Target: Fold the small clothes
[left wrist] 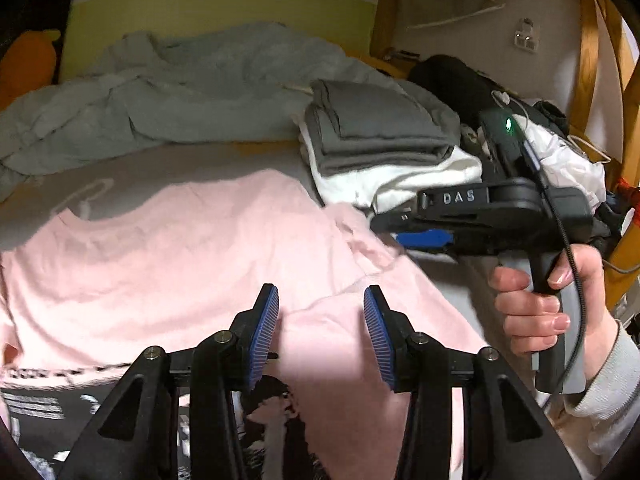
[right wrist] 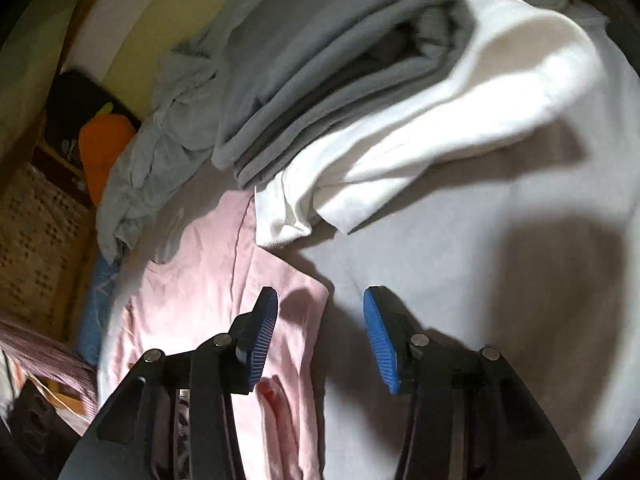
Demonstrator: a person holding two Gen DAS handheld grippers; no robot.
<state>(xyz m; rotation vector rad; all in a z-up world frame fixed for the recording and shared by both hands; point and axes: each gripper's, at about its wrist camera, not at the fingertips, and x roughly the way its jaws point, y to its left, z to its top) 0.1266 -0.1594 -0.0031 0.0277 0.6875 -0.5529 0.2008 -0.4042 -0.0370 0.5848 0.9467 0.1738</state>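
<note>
Currently: pink shirt (left wrist: 208,256) spread flat on bed (right wrist: 500,320), both grippers above it, empty.
Grey duvet (left wrist: 160,92) bunched at the bed's far side; folded pile (left wrist: 380,140), grey over white, just beside the shirt. Left gripper (left wrist: 321,330) fingers released over the shirt body; right gripper (right wrist: 320,336) fingers released, spanning the shirt's edge and bare sheet.

Left gripper (left wrist: 321,332) fills the lower centre, jaws parted and empty. At right, a hand (left wrist: 540,308) grips the right gripper (right wrist: 320,336), jaws parted too.
</note>
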